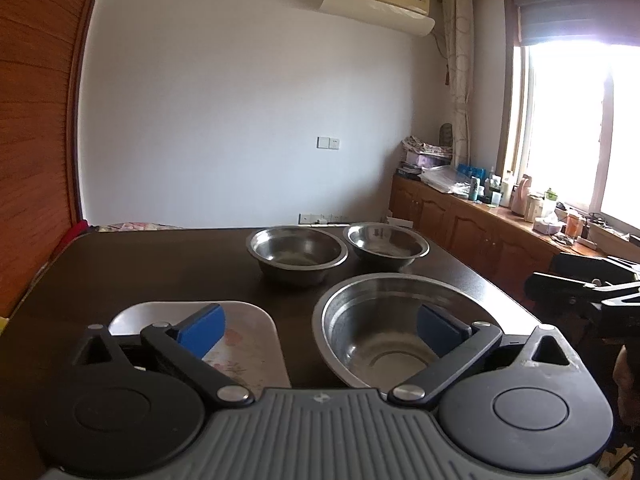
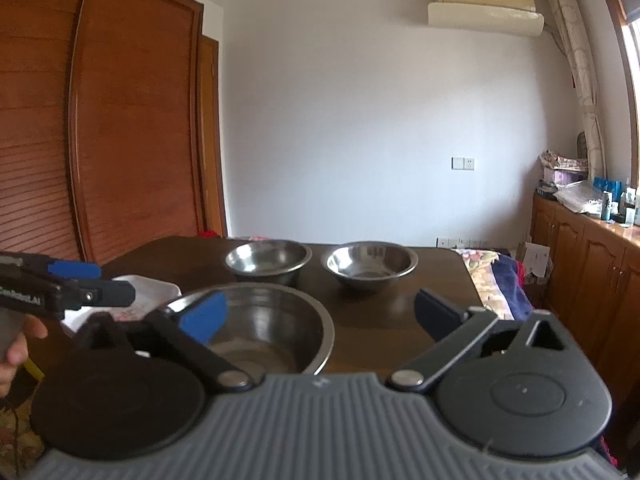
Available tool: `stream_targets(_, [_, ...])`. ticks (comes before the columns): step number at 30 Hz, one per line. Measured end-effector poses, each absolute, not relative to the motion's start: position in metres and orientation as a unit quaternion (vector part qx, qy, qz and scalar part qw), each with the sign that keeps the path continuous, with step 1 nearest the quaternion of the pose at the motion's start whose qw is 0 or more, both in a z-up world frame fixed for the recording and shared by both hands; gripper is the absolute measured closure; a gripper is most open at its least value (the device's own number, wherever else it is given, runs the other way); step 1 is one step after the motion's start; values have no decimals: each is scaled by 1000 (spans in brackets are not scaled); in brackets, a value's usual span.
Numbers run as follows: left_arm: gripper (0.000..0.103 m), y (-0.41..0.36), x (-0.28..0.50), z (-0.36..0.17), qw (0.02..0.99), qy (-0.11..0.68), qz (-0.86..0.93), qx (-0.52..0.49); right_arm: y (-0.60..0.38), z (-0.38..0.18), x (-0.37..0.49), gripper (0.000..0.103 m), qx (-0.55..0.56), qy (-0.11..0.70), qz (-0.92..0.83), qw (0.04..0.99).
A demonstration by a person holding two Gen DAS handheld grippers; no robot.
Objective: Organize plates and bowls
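A large steel bowl sits near the front of the dark table, with nothing in it. To its left lies a white rectangular plate with a faint flower print. Two smaller steel bowls stand side by side behind them. My left gripper is open, one blue pad over the plate and the other over the large bowl, holding nothing. My right gripper is open too, its left pad over the large bowl's rim and its right pad above bare table.
A tall wooden wardrobe stands left of the table. A low cabinet crowded with bottles runs under the window on the right. Folded bedding lies past the table's right edge. A hand holds the left gripper above the plate.
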State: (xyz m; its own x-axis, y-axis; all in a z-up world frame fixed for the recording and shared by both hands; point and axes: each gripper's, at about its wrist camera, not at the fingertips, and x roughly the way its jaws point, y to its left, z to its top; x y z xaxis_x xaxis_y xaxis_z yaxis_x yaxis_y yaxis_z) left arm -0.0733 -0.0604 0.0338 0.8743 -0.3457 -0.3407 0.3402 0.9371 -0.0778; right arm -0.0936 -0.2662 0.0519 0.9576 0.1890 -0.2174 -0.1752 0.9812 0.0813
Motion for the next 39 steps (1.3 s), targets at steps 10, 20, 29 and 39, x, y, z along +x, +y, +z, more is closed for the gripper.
stream_targets(10, [0,-52,-80,48,970,162,-178,-11,-262,59,-105,0,25,103,78,991])
stream_targets(20, [0,-54,-71,64,971,143,-190,-4,-268,68,-108,0,27,98,85,991])
stream_targets(29, [0,-47,-62,71,973,140,-185,-5,-268,76,-100,0,32,88,100,991])
stream_targets(39, [0,-41,-28,78,973,141,-183,-6,-270,81,-74,0,27,98,115,988])
